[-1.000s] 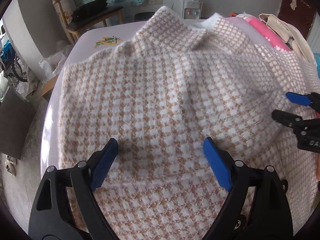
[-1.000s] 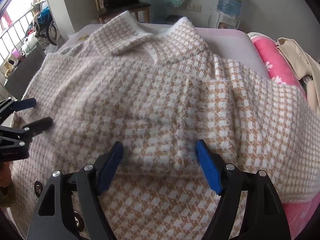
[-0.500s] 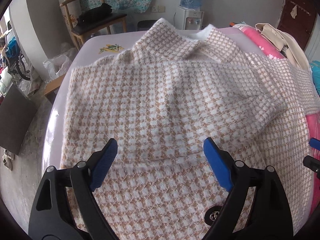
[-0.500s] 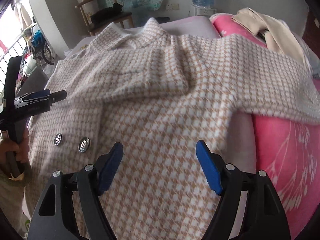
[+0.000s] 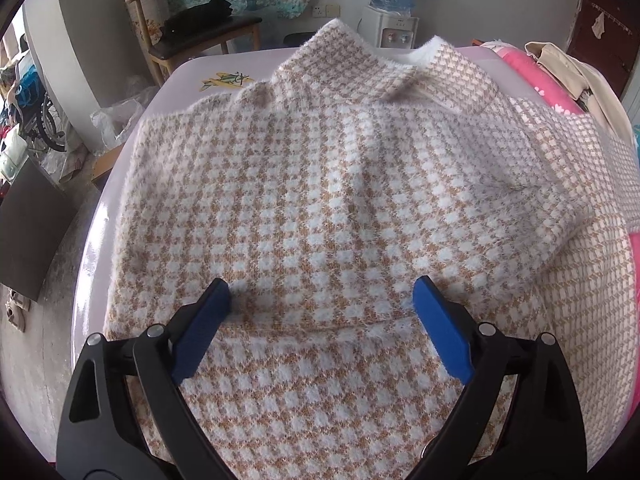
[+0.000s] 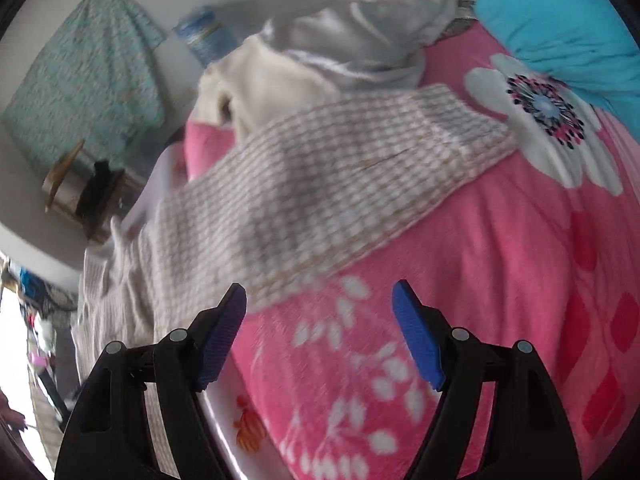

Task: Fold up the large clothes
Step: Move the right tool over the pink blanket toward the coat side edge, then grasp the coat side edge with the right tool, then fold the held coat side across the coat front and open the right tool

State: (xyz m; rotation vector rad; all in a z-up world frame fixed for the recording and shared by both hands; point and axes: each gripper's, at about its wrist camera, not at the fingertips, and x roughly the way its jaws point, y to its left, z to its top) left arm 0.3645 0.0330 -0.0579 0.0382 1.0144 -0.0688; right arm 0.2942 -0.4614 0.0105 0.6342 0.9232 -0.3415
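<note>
Hovering over the checked coat (image 5: 320,200), the left gripper (image 5: 322,296) is spread wide and empty; one sleeve seems already folded across the body. In the right view, the right gripper (image 6: 320,300), also spread, faces the other sleeve (image 6: 340,176), lying unfolded on the pink blanket (image 6: 500,280).

Beyond my table (image 5: 224,66) stands a wooden chair (image 5: 192,32) with dark clothing (image 5: 200,18) on its seat. Right of the chair I see a water dispenser (image 5: 394,20). A pink floral blanket (image 6: 500,280) lies right of the table.
</note>
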